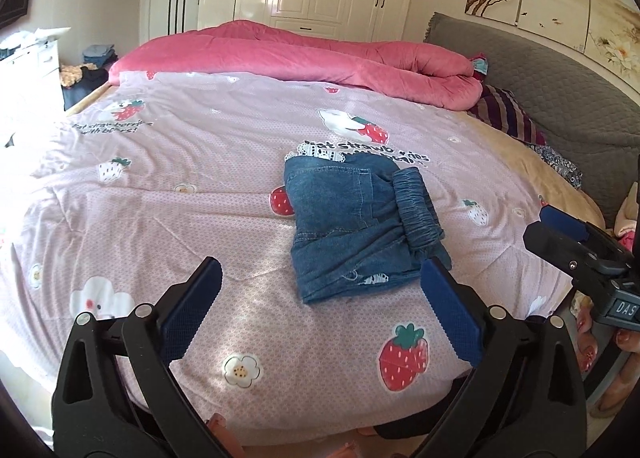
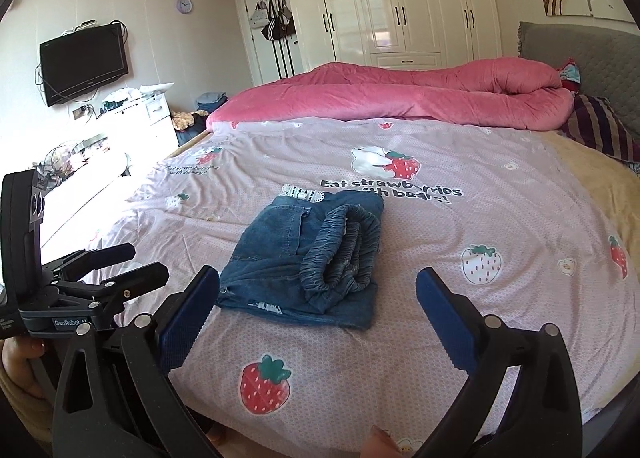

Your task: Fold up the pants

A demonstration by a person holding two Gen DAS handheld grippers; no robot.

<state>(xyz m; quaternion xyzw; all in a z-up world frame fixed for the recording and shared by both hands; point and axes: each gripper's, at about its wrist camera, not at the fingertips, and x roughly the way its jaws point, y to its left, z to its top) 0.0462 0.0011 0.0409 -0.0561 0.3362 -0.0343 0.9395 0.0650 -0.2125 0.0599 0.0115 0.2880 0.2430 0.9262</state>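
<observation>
The blue denim pants (image 1: 352,226) lie folded into a compact stack on the strawberry-print bed cover (image 1: 180,186), with the elastic waistband rolled on top and white lace trim at the far end. My left gripper (image 1: 320,270) hangs just short of the stack's near edge, open wide, with nothing between its blue pads. In the right wrist view the pants (image 2: 304,254) lie just beyond my right gripper (image 2: 318,276), which is also open wide and empty. Each gripper shows in the other's view: the right gripper (image 1: 544,226) at the right edge, the left gripper (image 2: 148,258) at the left.
A rolled pink quilt (image 1: 320,58) lies along the bed's far side, with a grey headboard (image 1: 560,106) and a striped pillow (image 1: 504,114) to the right. White wardrobes (image 2: 400,6) stand behind, and a wall TV (image 2: 84,62) hangs over a cluttered dresser at the left. A hand (image 2: 24,358) grips the left gripper's handle.
</observation>
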